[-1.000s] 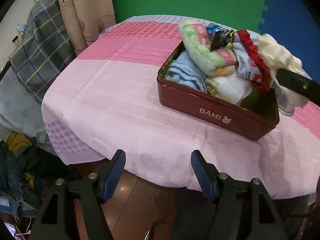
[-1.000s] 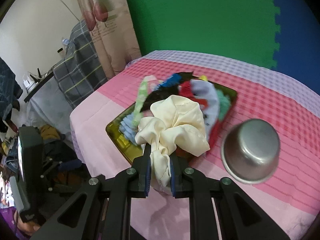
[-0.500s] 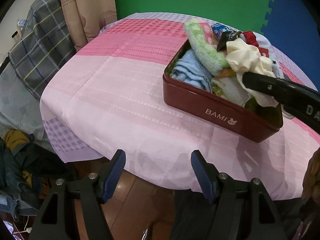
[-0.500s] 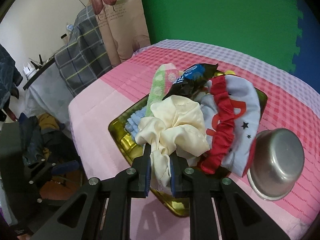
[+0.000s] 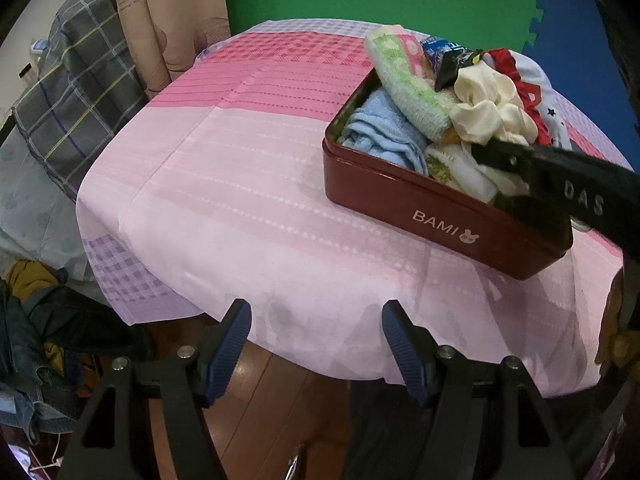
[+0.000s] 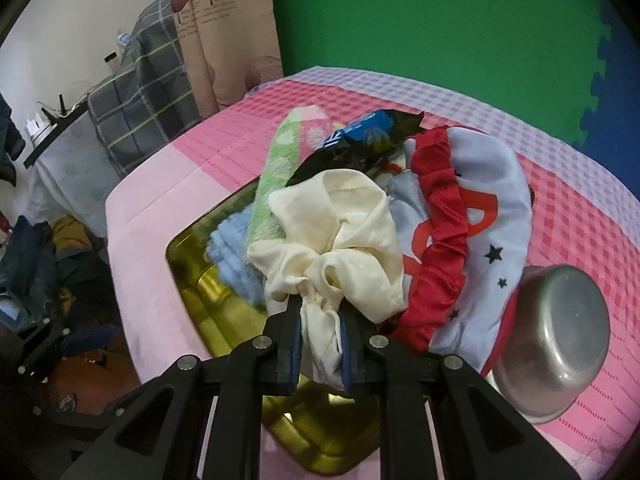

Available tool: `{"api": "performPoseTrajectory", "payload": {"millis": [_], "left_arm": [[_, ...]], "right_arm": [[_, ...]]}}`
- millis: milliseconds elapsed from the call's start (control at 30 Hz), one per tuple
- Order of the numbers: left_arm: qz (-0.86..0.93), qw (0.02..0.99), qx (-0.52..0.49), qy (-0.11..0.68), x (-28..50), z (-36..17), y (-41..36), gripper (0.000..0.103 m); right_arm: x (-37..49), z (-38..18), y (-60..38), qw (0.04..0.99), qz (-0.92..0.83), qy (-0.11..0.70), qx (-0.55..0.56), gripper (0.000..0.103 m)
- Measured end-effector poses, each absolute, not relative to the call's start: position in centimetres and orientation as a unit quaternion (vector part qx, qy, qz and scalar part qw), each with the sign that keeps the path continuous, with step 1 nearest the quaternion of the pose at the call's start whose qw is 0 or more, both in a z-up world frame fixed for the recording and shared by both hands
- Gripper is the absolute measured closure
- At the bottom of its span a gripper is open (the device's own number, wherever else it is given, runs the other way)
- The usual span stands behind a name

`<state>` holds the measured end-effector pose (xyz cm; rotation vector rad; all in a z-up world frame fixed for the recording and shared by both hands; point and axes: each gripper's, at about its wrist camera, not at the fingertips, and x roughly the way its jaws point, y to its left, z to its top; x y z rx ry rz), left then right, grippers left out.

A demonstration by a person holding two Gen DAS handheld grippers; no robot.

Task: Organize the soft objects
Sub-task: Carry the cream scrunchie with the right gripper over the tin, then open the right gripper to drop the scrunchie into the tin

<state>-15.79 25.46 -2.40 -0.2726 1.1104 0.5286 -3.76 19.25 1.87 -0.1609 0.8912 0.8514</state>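
A dark red "BAMI" tin with a gold inside stands on the pink tablecloth, holding a blue towel, a green sock, a dark snack packet and a blue-and-red cloth. My right gripper is shut on a cream scrunchie and holds it over the tin among the other soft items; it also shows in the left wrist view. My left gripper is open and empty at the table's near edge, left of the tin.
A steel bowl sits on the table right of the tin. The round table has bare cloth left of the tin. A plaid-covered chair and clothes on the floor lie to the left. Green and blue foam wall behind.
My right gripper has carried the cream scrunchie leftward and down over the tin, in among the soft items. My left gripper has stayed open and has barely shifted.
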Motion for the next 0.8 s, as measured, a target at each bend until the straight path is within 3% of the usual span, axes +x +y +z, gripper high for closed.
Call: {"api": "performPoseTrajectory", "payload": {"millis": [800], "left_arm": [[0.23,0.82,-0.126,0.509,-15.9,-2.4,24.9,0.033]], "right_arm": [[-7.0,1.7,19.5,0.808,0.419,0.403,-0.098,0.084]]}}
